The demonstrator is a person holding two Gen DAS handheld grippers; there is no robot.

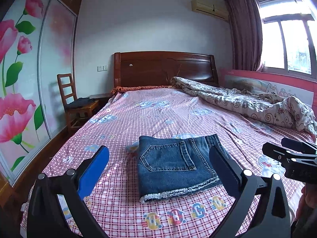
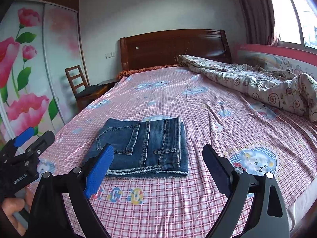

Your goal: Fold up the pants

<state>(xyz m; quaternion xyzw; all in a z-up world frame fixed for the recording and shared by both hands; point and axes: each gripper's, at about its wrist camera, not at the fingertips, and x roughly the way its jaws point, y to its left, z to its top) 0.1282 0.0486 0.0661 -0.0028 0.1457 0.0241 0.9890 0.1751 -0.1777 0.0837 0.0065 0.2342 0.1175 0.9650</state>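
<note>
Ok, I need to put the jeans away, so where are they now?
The folded jeans lie flat on the checked sheet near the bed's foot, ahead of both open grippers, well clear of the rumpled quilt on the right.

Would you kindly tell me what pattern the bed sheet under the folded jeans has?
Pink-and-white check with cartoon bears on the bed sheet, clearest in the right wrist view.

The pants (image 1: 174,164) were coarse blue denim with frayed hems, the bedsheet (image 1: 138,119) smooth checked cloth, the headboard (image 1: 164,67) glossy dark wood.
</note>
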